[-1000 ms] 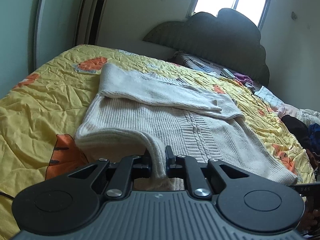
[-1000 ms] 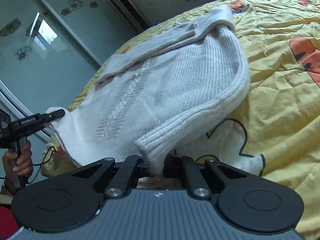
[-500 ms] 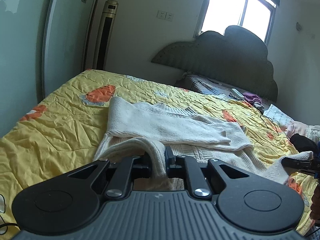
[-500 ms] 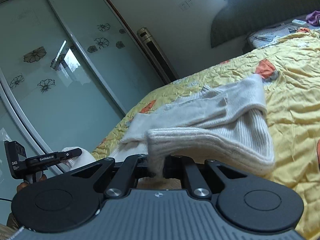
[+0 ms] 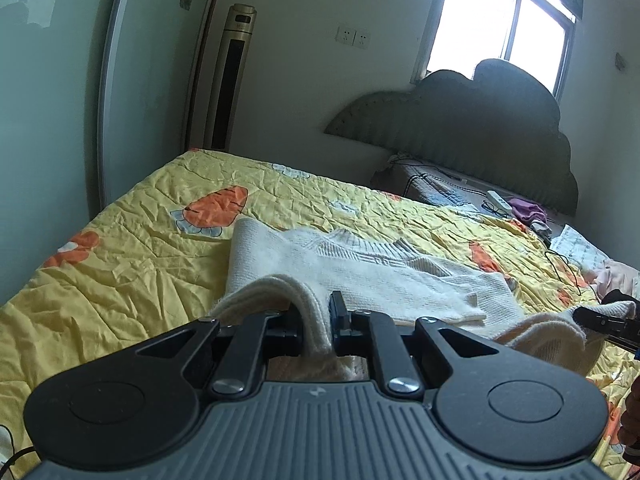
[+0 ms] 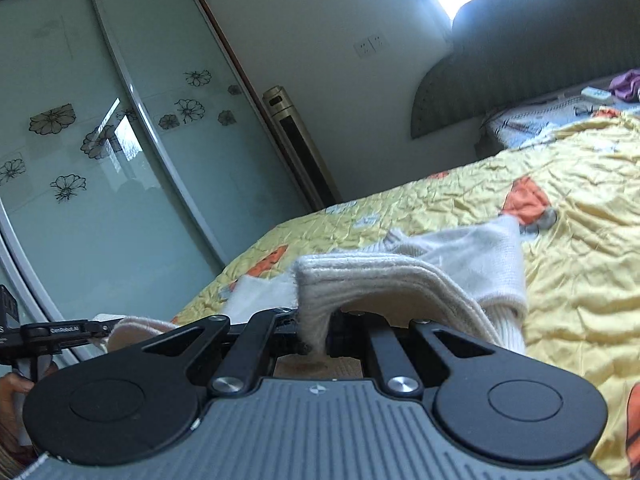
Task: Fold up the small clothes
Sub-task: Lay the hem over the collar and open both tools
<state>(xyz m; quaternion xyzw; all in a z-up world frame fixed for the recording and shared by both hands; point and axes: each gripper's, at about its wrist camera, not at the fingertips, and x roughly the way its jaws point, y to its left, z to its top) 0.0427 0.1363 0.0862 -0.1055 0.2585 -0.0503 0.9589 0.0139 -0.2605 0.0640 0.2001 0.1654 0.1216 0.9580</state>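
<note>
at the near edge of each wrist view, the left gripper (image 5: 320,316) and the right gripper (image 6: 320,330) were each clamped tight on a ribbed hem corner of the cream knitted sweater (image 5: 360,276), lifted clear of the bed. beyond the jaws, the rest of the sweater lay with its sleeves folded across on the crumpled yellow quilt with orange patches (image 5: 140,248). farther back stood a dark scalloped headboard (image 5: 480,120), a tall gold tower fan (image 5: 232,76) and frosted sliding doors with flower prints (image 6: 120,140).

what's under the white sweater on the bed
The white sweater lies on a yellow quilt with orange prints, its near hem lifted by the left gripper and right gripper. Whatever lies beneath its flat part is covered.
</note>
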